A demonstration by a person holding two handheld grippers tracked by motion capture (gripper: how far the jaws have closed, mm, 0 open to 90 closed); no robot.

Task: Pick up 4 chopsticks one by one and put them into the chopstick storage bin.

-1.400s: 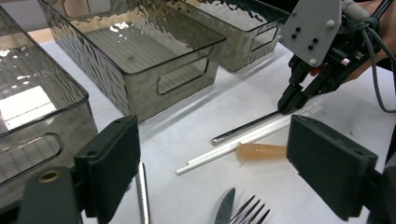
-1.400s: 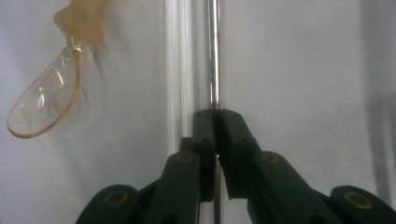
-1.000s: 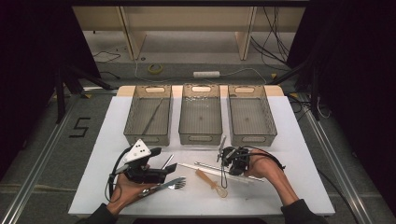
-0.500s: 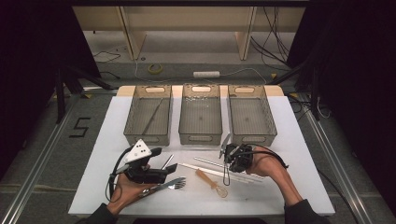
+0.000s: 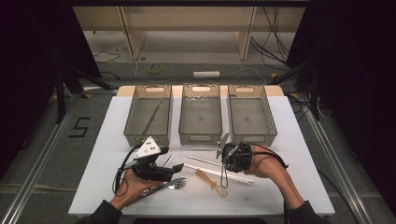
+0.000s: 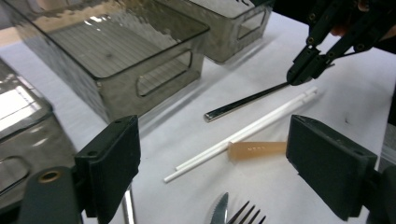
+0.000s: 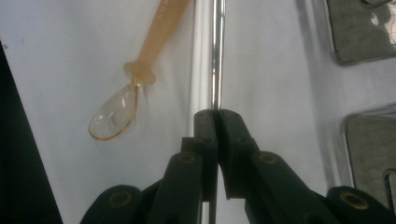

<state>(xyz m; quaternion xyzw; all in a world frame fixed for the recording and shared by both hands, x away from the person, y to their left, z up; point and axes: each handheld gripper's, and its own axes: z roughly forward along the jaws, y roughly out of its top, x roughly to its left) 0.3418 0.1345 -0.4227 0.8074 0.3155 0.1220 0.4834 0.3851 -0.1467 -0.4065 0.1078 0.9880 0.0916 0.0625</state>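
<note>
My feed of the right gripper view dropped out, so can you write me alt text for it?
The right gripper, its black jaws shut on one end of a thin shiny metal chopstick, points along the rod over the white table. Left of the rod lie a white plastic stick and an amber translucent plastic spoon; grey bin corners show at right.

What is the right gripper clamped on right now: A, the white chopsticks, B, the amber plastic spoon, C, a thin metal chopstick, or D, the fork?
C: the right gripper has its jaws shut on one end of the metal chopstick, while the amber spoon and the white chopsticks lie free on the table.
</note>
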